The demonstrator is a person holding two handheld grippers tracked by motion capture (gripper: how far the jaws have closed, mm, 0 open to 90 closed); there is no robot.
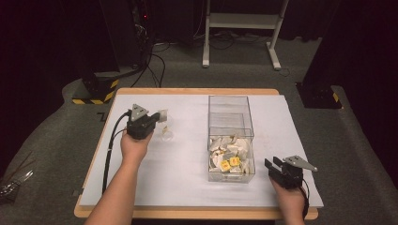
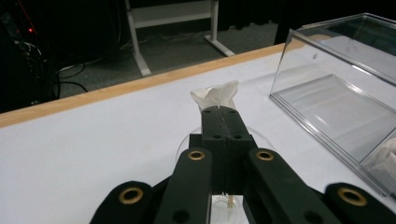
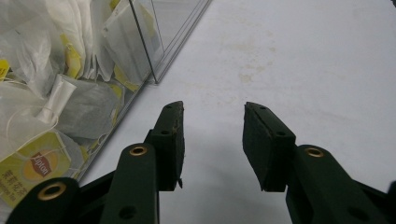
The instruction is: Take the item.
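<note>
A: What does the left claw (image 2: pixel 219 112) have?
B: Its jaws are clamped on a white tea bag (image 2: pixel 215 94), held above a clear glass cup (image 1: pixel 167 133) on the white surface (image 1: pixel 178 164).
A: And the right claw (image 3: pixel 212 140)?
B: Jaws apart, nothing between them, resting just beside the clear box (image 1: pixel 231 123), whose near compartment holds more tea bags (image 1: pixel 230 152).

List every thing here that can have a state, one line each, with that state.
Left tool: shut on the tea bag, held over the glass cup.
Tea bag: pinched, its white paper top sticking out past the tips.
Glass cup: upright on the table, below the left tool.
Right tool: open, nothing between its tips, beside the clear box.
Clear box: open on top, near part holding tea bags.
</note>
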